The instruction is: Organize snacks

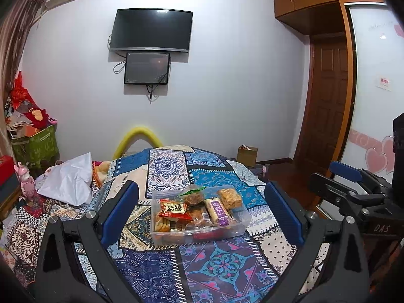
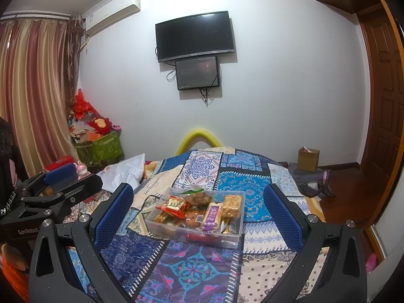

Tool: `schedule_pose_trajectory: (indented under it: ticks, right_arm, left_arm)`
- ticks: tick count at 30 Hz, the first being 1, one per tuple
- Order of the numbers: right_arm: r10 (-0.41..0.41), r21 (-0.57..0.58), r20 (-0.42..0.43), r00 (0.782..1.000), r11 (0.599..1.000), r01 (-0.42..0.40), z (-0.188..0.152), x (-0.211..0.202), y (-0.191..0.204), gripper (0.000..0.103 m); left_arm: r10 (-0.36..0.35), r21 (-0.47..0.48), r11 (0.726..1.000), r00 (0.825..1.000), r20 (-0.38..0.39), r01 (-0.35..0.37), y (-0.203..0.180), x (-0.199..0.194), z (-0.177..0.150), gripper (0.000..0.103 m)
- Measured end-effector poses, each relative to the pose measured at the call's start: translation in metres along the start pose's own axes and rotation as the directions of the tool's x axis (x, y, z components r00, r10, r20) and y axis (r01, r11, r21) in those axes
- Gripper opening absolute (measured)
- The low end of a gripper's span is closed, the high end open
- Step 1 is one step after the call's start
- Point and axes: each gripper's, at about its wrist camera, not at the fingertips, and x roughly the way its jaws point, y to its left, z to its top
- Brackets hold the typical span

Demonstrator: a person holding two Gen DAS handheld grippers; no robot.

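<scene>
Nearest each camera, the left tool (image 1: 202,207) and right tool (image 2: 198,210) hang with jaws spread wide and empty, framing the work without touching it. Beyond them, on the patchwork bedspread (image 1: 222,260), sits a clear plastic box (image 1: 237,223) heaped with wrapped snacks, a red packet (image 1: 171,209) and purple bar (image 1: 219,210) on top, probably gathered there to keep them together. Farther off, a television (image 1: 151,30) hangs on the wall.

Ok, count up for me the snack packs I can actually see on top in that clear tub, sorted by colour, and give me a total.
In the clear tub, top layer only:
Red packs: 1
Purple and cream bars: 1
Green-topped clear packs: 1
Golden crispy squares: 1
Total: 4 clearly visible; more lie underneath, too jumbled to count.
</scene>
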Motion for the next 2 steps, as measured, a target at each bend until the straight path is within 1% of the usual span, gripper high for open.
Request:
schedule_pose_trajectory:
  ticks: [2]
  right_arm:
    - [0.000, 0.001, -0.002, 1.000, 1.000, 0.000, -0.0007, 0.0005, 0.0003, 0.103]
  left_arm:
    - [-0.006, 0.000, 1.000, 1.000, -0.001, 0.006, 0.0000, 0.0000, 0.0002, 0.101]
